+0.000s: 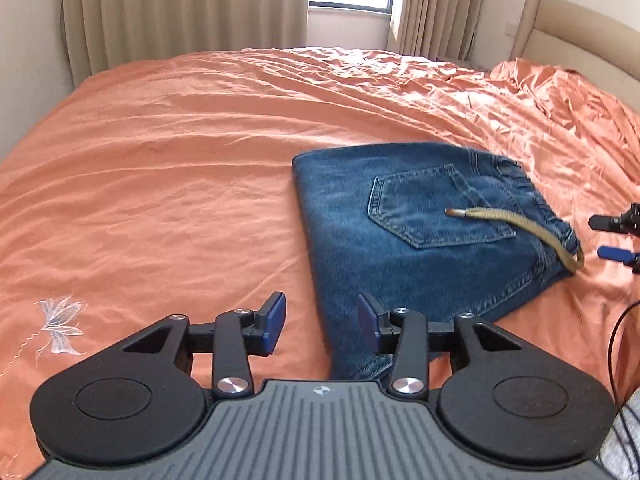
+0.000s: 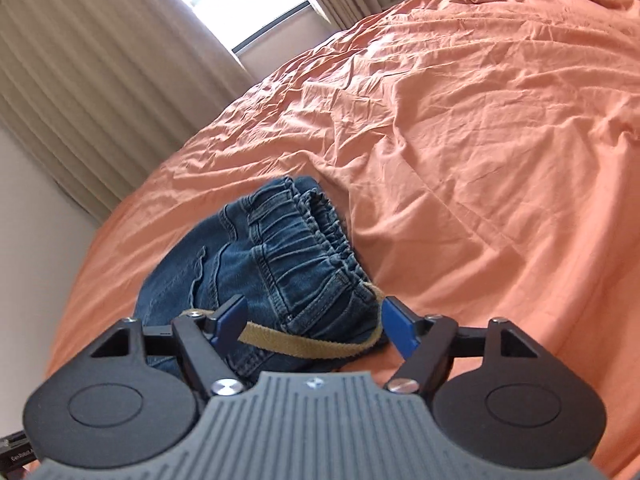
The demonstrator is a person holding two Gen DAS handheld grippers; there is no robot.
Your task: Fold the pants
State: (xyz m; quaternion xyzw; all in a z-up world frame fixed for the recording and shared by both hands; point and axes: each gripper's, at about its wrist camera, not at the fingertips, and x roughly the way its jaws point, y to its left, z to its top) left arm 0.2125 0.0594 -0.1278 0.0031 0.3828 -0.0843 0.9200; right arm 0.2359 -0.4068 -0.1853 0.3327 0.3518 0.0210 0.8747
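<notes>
Denim pants (image 1: 420,232) lying folded on the bed (image 1: 180,160); I am holding both hand-held grippers, left (image 1: 322,322) and right (image 2: 316,326), wide and empty, drawstring (image 1: 516,228) trailing at three o'clock.

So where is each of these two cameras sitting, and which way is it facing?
Left wrist: on the left gripper, facing across the orange bed to the curtains; its open fingers show.
Right wrist: on the right gripper, tilted, over the waistband; open fingers straddle the drawstring.
Shared: folded jeans, drawstring, bed; the left view catches the right gripper's tips.
</notes>
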